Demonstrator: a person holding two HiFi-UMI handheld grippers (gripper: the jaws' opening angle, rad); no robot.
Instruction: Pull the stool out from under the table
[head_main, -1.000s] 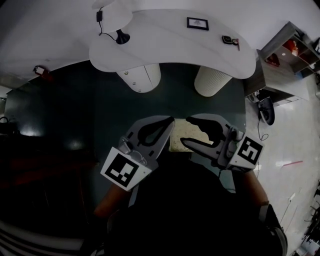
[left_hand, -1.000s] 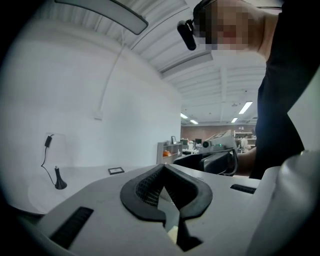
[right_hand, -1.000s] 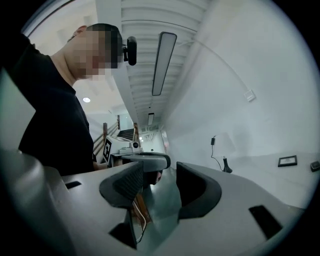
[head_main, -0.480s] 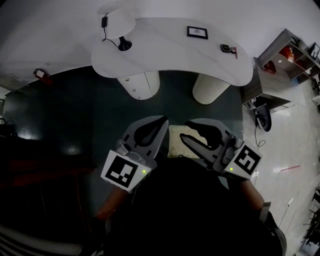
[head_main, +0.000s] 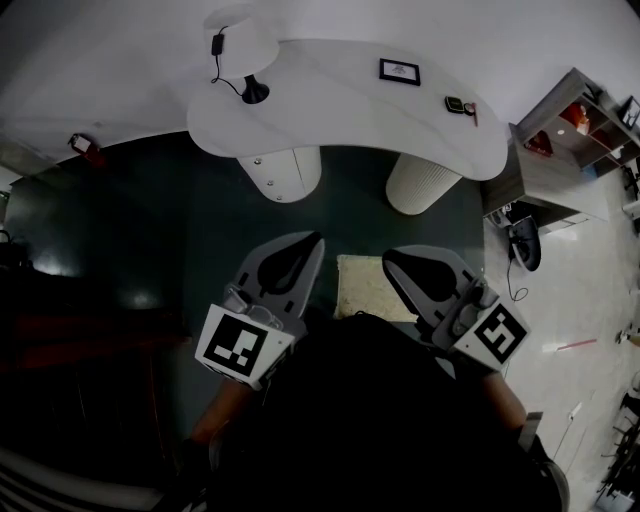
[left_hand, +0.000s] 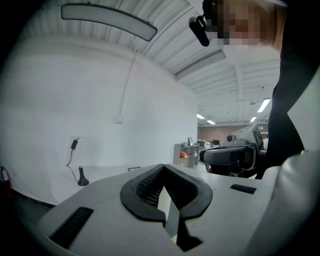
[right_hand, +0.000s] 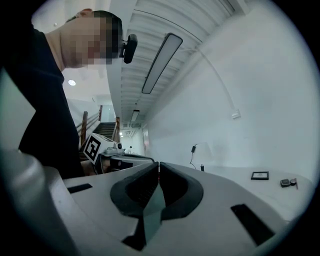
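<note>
Two shut, empty: left gripper (head_main: 312, 241), right gripper (head_main: 392, 260) (jaws just closed); stool (head_main: 372, 288) between them.

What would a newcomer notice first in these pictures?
Two grippers dominate the head view's lower middle: the left gripper and the right gripper, both shut and empty, the right one's jaws having just closed. Between them lies the cream stool on the dark carpet, with the curved white table beyond.
</note>
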